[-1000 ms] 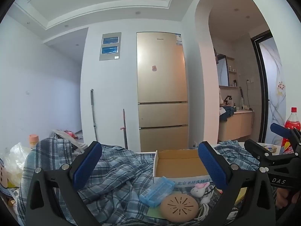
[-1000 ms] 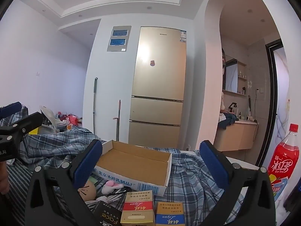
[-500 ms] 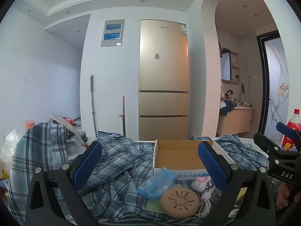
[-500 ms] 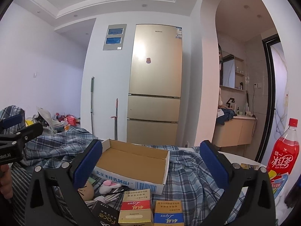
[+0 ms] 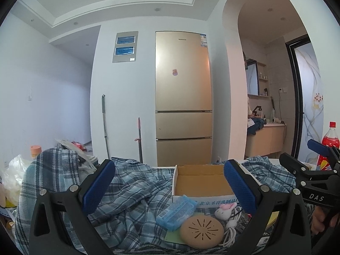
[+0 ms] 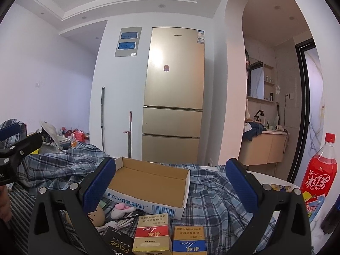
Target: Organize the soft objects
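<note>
A blue plaid shirt [image 5: 131, 193] [image 6: 214, 193] lies crumpled across the table, around an empty cardboard box [image 5: 201, 182] [image 6: 148, 182]. A small white and pink plush toy [image 5: 224, 209] [image 6: 120, 209] lies in front of the box. My left gripper [image 5: 167, 189] is open above the shirt and clutter, holding nothing. My right gripper [image 6: 170, 189] is open too, held over the box front with nothing between its fingers. Each gripper shows at the edge of the other's view: the right gripper [image 5: 314, 170], the left gripper [image 6: 14, 144].
In front of the box lie a blue plastic case [image 5: 176, 214], a round tan disc [image 5: 201, 231], a white cable [image 5: 230, 229] and small cartons [image 6: 153, 233]. A red ice tea bottle [image 6: 320, 167] stands at the right. A gold fridge [image 5: 183, 97] stands behind.
Both views have tilted up a little, so more of the ceiling shows and the table contents sit lower. Both grippers stay open; nothing on the table has moved.
</note>
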The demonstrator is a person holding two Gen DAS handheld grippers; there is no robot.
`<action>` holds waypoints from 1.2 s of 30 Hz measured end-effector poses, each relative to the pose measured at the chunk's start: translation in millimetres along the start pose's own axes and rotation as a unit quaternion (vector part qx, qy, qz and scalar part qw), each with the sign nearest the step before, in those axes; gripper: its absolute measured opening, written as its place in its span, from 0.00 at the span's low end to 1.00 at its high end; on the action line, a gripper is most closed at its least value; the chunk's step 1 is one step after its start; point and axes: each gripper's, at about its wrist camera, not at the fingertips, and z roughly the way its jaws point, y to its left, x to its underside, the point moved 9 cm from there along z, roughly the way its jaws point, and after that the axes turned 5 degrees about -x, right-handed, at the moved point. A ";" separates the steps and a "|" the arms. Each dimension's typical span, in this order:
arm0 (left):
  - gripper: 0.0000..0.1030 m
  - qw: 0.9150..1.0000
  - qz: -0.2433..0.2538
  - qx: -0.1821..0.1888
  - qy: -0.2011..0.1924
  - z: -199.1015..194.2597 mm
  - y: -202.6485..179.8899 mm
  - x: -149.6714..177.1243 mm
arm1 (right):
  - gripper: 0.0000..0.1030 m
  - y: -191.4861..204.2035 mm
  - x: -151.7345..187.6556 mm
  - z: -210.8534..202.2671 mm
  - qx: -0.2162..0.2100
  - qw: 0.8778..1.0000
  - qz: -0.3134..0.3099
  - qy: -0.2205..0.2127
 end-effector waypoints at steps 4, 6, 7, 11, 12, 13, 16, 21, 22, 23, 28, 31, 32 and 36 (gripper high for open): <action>1.00 1.000 0.001 0.000 0.003 1.0 0.5 2.1 | 1.00 1.3 -0.3 0.3 -0.001 1.000 0.001 -0.003; 1.00 1.000 0.001 -0.001 0.006 1.9 0.8 2.5 | 1.00 1.4 -0.2 0.5 -0.001 1.000 0.001 -0.003; 1.00 1.000 0.001 0.000 0.009 2.8 1.1 3.0 | 1.00 1.7 -0.3 0.5 -0.001 1.000 0.000 -0.004; 1.00 1.000 0.000 0.003 0.024 8.8 0.3 7.0 | 1.00 2.0 -0.7 -0.5 -0.001 1.000 -0.006 -0.008; 1.00 1.000 -0.002 0.004 0.023 7.9 0.7 6.6 | 1.00 2.3 -0.4 -0.7 0.000 1.000 -0.007 -0.008; 1.00 1.000 -0.003 0.005 0.022 7.1 0.6 6.0 | 1.00 2.6 -0.4 -1.1 0.000 1.000 -0.008 -0.009; 1.00 1.000 -0.002 0.012 0.025 7.3 -2.3 5.7 | 1.00 3.5 -1.6 -0.9 -0.002 1.000 -0.009 -0.012; 1.00 1.000 0.002 0.009 0.022 6.8 -4.2 3.3 | 1.00 3.7 -1.1 -0.9 0.002 1.000 -0.011 -0.014; 1.00 1.000 0.005 0.009 0.018 6.3 -5.8 2.7 | 1.00 3.3 -0.6 -1.5 0.005 1.000 -0.010 -0.015; 1.00 1.000 0.008 0.009 0.016 5.9 -7.4 2.5 | 1.00 2.3 -0.6 -1.8 0.006 1.000 -0.008 -0.016; 1.00 1.000 0.009 0.022 0.015 7.1 -10.8 5.1 | 1.00 -0.3 0.3 -1.4 0.005 1.000 -0.001 -0.017; 1.00 0.999 0.015 0.024 0.020 8.9 -13.2 8.4 | 1.00 -0.5 -0.1 -1.5 0.004 1.000 -0.002 -0.019; 1.00 0.999 0.017 0.023 0.021 9.5 -13.9 8.6 | 1.00 -0.8 -0.2 -1.9 0.007 1.000 -0.003 -0.021; 1.00 1.000 0.014 0.023 0.015 8.5 -14.6 6.6 | 1.00 0.5 2.9 0.2 0.010 1.000 -0.005 -0.016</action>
